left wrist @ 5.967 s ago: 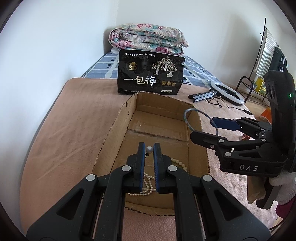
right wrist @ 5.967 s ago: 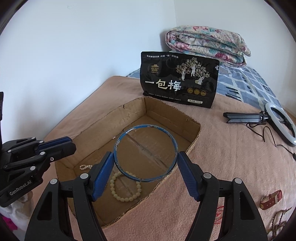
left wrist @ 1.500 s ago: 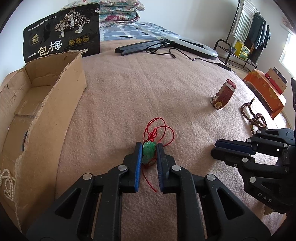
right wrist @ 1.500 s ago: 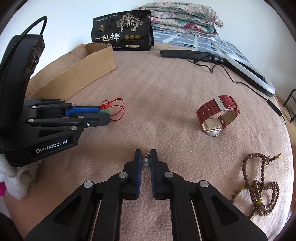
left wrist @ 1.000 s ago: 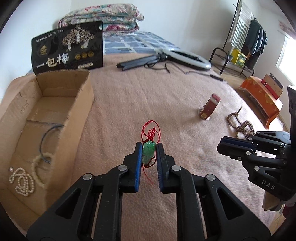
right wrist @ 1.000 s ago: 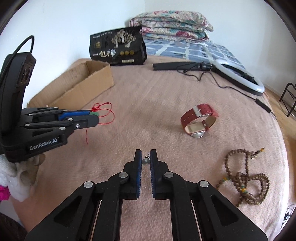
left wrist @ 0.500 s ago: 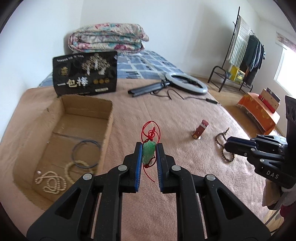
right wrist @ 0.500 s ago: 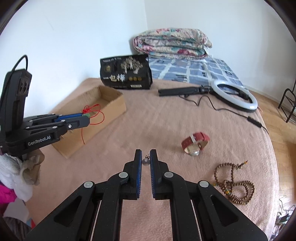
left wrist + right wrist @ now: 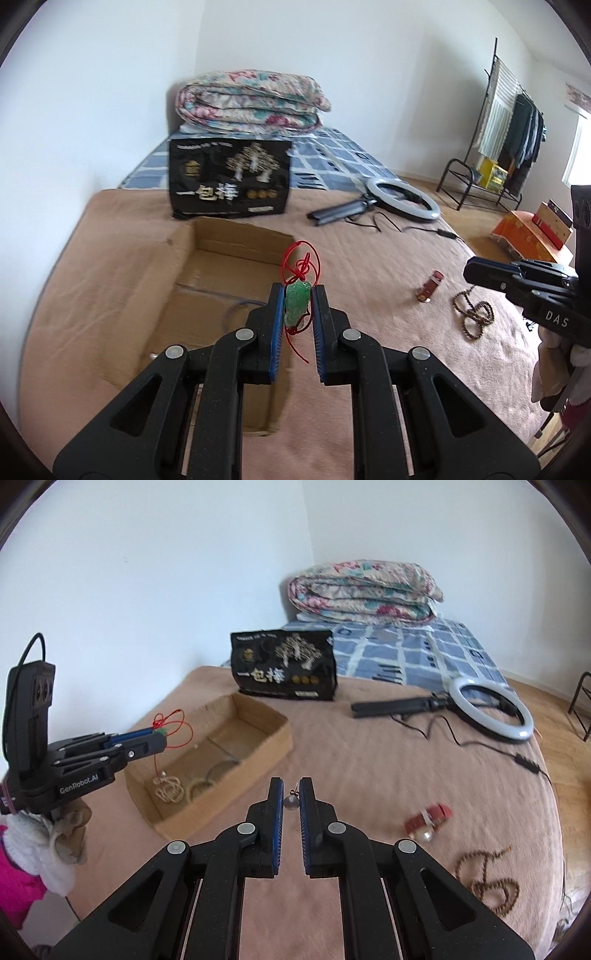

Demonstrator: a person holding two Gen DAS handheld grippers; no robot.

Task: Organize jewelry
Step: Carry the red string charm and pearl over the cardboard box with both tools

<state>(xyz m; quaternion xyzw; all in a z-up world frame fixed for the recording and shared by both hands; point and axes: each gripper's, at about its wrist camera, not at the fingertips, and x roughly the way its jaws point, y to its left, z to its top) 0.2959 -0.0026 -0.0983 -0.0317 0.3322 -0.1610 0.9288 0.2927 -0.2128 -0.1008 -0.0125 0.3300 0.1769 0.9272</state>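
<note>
My left gripper [image 9: 298, 295] is shut on a green jade pendant [image 9: 295, 302] with a red cord [image 9: 301, 262], held in the air above the open cardboard box [image 9: 184, 258]. It also shows in the right wrist view [image 9: 157, 736], over the box [image 9: 273, 734]. My right gripper [image 9: 291, 790] is shut on a small grey bead earring [image 9: 291, 802], held above the blanket right of the box. In the box lie a pearl necklace [image 9: 169, 788], a bead bracelet [image 9: 197, 788] and a bangle [image 9: 221, 768].
A red watch [image 9: 428, 821] and a brown bead strand [image 9: 487, 882] lie on the pink blanket [image 9: 369, 760] at the right. A black snack bag [image 9: 284, 670] stands behind the box. A ring light [image 9: 491, 709] with its cable lies beyond. A folded quilt [image 9: 364, 590] sits at the back.
Both grippers have risen and pulled back from the blanket with their pieces. The left one has swung left with the pendant to above the box.
</note>
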